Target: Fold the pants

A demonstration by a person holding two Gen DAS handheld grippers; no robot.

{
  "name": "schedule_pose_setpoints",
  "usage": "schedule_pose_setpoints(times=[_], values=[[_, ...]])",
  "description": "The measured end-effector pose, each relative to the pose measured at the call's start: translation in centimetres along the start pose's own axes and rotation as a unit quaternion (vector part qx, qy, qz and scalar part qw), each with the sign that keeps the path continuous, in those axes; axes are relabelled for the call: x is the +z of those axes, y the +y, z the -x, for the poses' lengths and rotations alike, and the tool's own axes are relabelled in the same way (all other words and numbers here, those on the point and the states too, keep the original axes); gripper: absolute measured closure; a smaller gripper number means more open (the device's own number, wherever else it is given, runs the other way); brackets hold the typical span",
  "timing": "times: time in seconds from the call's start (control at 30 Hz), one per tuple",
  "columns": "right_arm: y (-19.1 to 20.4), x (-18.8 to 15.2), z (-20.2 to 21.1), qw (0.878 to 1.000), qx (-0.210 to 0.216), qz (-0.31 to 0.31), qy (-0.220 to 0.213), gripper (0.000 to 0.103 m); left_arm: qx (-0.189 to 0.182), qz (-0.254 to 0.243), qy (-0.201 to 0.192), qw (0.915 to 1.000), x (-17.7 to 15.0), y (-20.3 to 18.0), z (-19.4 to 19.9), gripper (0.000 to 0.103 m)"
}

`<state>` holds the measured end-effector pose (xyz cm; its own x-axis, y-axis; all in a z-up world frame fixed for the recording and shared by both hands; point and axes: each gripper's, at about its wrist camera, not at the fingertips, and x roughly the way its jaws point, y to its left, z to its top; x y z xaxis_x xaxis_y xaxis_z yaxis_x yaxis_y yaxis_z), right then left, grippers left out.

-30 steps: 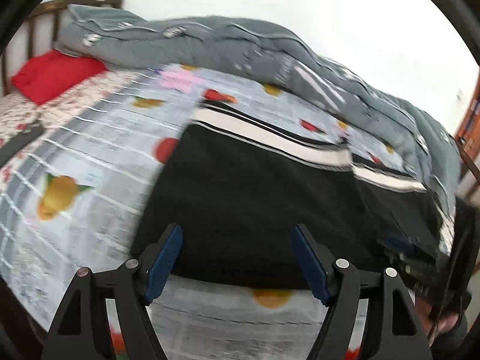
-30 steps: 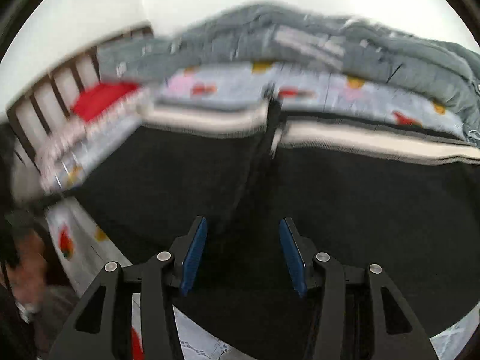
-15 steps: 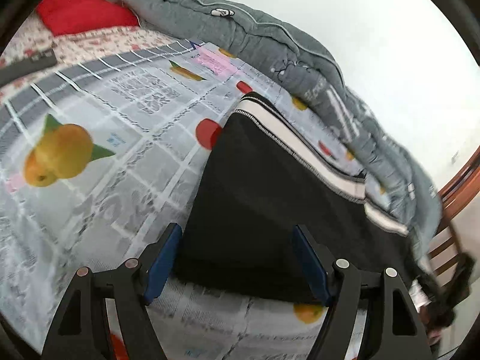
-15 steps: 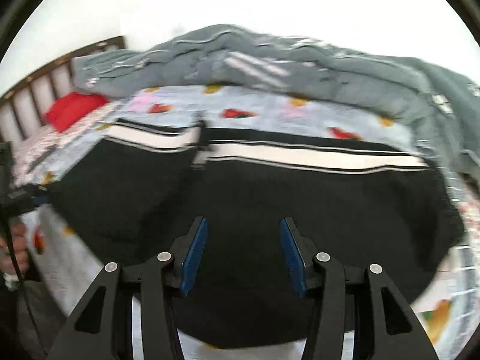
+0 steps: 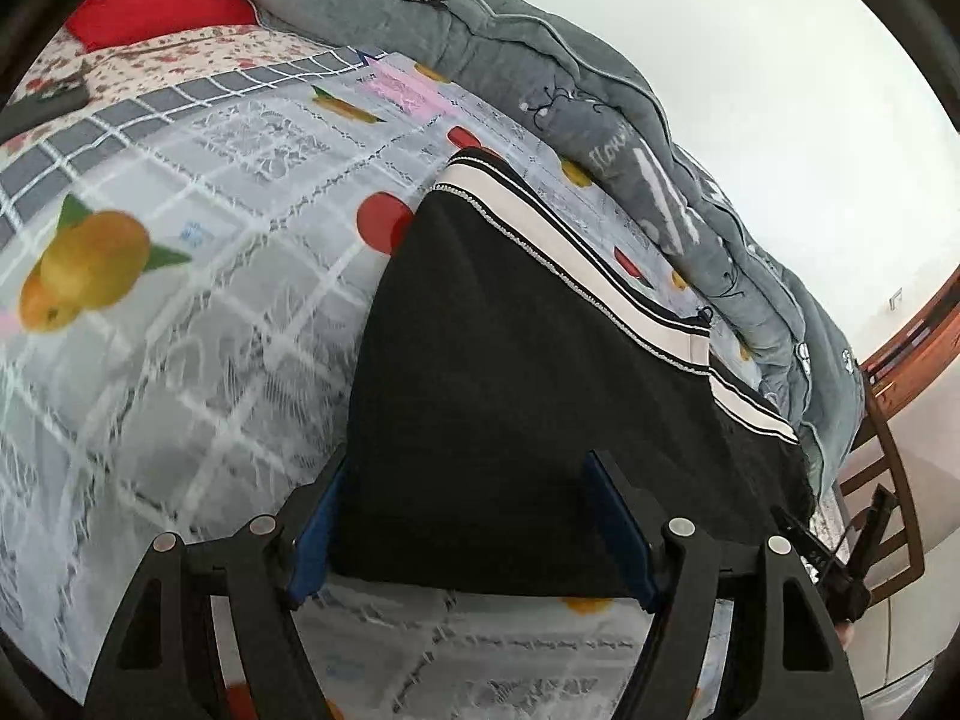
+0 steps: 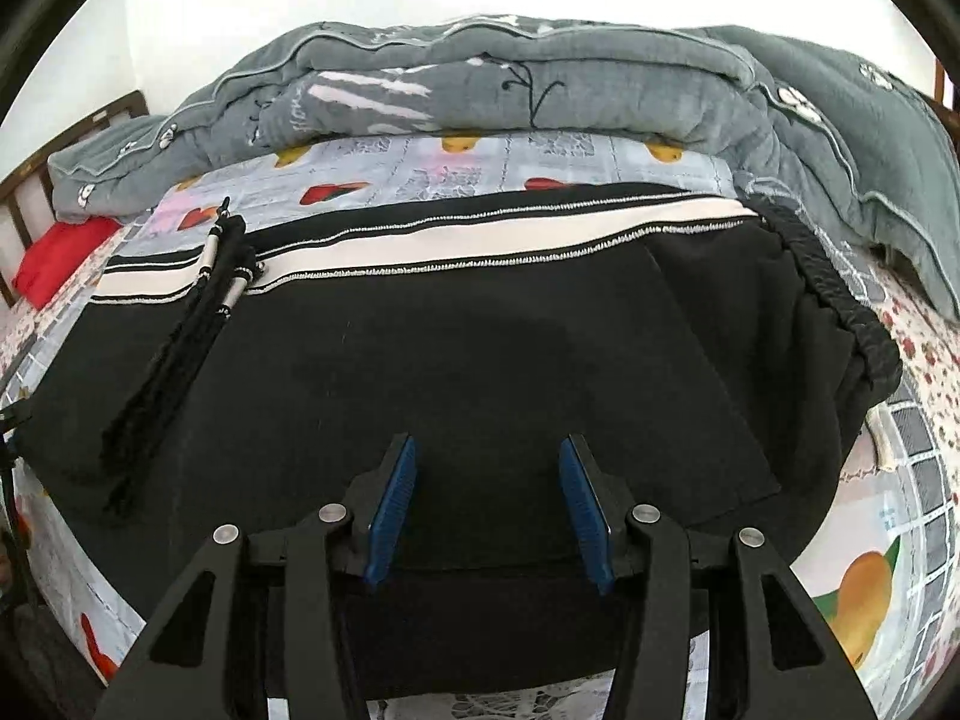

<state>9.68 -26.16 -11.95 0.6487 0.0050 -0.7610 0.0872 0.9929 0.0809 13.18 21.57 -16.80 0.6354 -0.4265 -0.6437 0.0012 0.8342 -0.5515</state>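
Note:
Black pants [image 5: 528,372] with a white side stripe [image 5: 576,258] lie flat on the fruit-print sheet [image 5: 198,276]. My left gripper [image 5: 468,531] is open low over their near left corner, and the cloth's edge lies between the jaws without the pads pressing it. In the right wrist view the pants [image 6: 480,336] fill the middle, with the elastic waistband [image 6: 840,306] at the right. The drawstring cords [image 6: 174,348] lie across the left part. My right gripper [image 6: 489,504] hangs open above the black cloth, nothing clamped.
A bunched grey quilt [image 5: 540,72] [image 6: 540,84] lies along the far side of the bed. A red pillow [image 5: 156,6] and a wooden headboard [image 6: 24,180] are at the head end. A dark flat object [image 5: 60,97] rests on the floral sheet. Wooden furniture [image 5: 894,468] stands beyond the foot.
The left gripper sank and rolled, closing in on the pants' near left corner. The right gripper slid sideways along the pants toward the waistband end. Both stayed open.

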Motion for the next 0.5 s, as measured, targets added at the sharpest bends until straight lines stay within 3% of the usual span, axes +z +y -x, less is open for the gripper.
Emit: schedule_pose_setpoints(times=[0.13,0.33,0.5], values=[[0.4,0.2,-0.3,1.0,0.006,0.004,-0.002,0.053,-0.003,0.014,-0.013,0.9998,1.5,-0.1,-1.3,0.022],[0.4,0.0,0.0,1.0,0.014,0.01,-0.001,0.053,0.016,0.003,-0.019,0.9997,3.6,-0.7,-3.2,0.022],[0.2,-0.5,0.1,1.0,0.017,0.012,-0.003,0.053,-0.001,0.001,-0.003,1.0,2.2,-0.4,-1.9,0.023]])
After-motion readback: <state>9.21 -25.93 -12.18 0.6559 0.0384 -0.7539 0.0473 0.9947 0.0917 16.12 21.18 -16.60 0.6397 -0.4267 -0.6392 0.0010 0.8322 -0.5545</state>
